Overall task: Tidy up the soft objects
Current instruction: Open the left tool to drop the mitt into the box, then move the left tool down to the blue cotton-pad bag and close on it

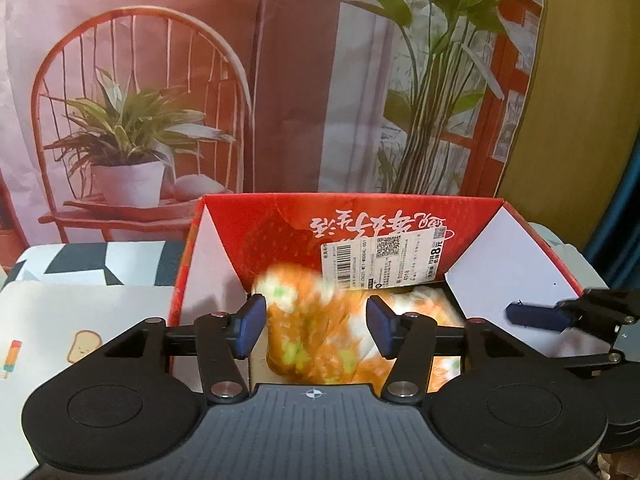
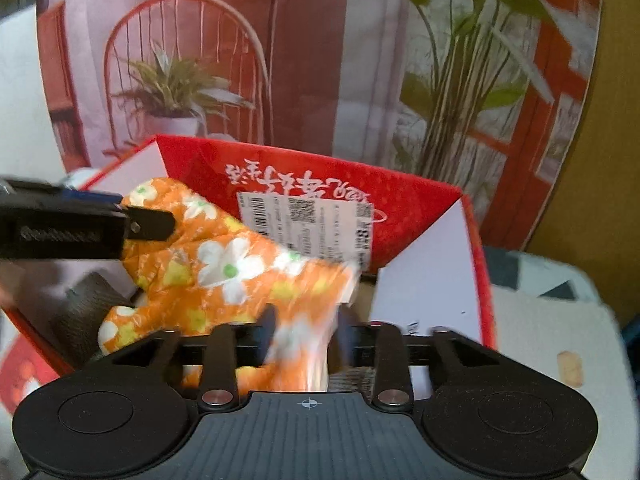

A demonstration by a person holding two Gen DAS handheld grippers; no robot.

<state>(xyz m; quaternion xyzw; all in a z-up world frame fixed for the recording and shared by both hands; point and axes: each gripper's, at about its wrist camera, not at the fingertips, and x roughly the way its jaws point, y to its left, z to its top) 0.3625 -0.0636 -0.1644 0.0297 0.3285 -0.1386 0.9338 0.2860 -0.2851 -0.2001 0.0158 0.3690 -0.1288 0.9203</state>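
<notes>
The red box (image 1: 280, 216) bears upside-down white Chinese script; its white label (image 1: 384, 262) shows barcode, QR code and "8元".

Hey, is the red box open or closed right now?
Open. The red box has its flaps standing up, and the orange floral cloth is visible inside from both wrist views.

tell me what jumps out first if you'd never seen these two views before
The orange flowered cloth grabs the eye first, bunched up inside the open red box, with the right gripper closed on its near end. In the left wrist view the left gripper sits open around the same cloth. A painted backdrop of a chair and plants fills the wall behind.
</notes>
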